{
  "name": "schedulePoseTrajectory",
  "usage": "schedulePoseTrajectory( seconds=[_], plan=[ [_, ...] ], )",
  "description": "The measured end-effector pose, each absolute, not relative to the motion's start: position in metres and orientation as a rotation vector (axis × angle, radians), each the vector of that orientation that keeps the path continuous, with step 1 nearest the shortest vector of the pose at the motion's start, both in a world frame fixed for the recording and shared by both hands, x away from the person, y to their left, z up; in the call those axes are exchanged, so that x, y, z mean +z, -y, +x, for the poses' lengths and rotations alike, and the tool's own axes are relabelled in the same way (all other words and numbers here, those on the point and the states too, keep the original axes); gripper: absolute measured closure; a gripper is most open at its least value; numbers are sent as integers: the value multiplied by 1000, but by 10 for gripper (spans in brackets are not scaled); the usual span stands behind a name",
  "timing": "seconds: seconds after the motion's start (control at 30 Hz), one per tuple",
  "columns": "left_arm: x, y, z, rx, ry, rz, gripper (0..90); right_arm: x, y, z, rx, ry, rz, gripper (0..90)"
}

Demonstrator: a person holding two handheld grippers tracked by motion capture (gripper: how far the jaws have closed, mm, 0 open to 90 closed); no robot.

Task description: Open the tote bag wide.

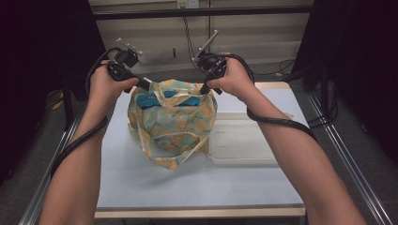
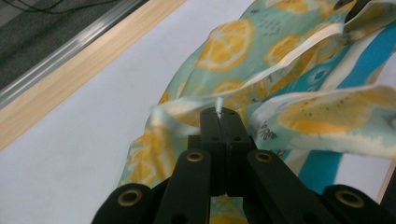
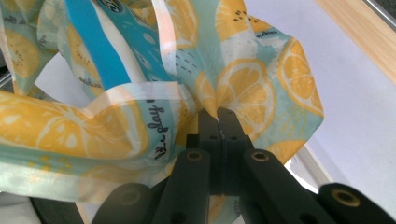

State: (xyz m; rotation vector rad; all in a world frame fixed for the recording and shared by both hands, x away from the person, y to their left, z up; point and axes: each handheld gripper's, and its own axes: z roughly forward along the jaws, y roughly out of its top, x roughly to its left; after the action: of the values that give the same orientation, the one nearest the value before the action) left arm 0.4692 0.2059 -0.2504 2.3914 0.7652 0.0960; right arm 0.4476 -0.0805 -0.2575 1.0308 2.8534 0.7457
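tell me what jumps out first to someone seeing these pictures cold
A lemon-print bag stands in the middle of the white table, its mouth held apart. The left claw is shut on one edge of the rim, the right claw on the opposite edge. A clear tray lies beside the bag.

The bag [image 1: 171, 119] sits on the table [image 1: 141, 183], toward its left and far half. A flat tray [image 1: 244, 140] lies on the table just right of the bag, touching its side. The left gripper [image 1: 143, 84] pinches the bag's left rim, the right gripper [image 1: 205, 89] its right rim. A box [image 1: 164, 99] sits inside the bag.
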Motion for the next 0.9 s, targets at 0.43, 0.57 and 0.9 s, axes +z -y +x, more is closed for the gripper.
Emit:
schedulePoseTrajectory(
  seconds=[0.43,0.57,0.9],
  plan=[
    [-265,-220,468,81,-844,2403,900,-262,86,447,748,-2851,1062,900],
    [-272,-225,468,69,-875,2386,900,-264,89,448,744,-2851,1075,900],
    [-274,-230,467,58,-878,2374,900,-266,93,450,754,-2853,1081,894]
  ],
)
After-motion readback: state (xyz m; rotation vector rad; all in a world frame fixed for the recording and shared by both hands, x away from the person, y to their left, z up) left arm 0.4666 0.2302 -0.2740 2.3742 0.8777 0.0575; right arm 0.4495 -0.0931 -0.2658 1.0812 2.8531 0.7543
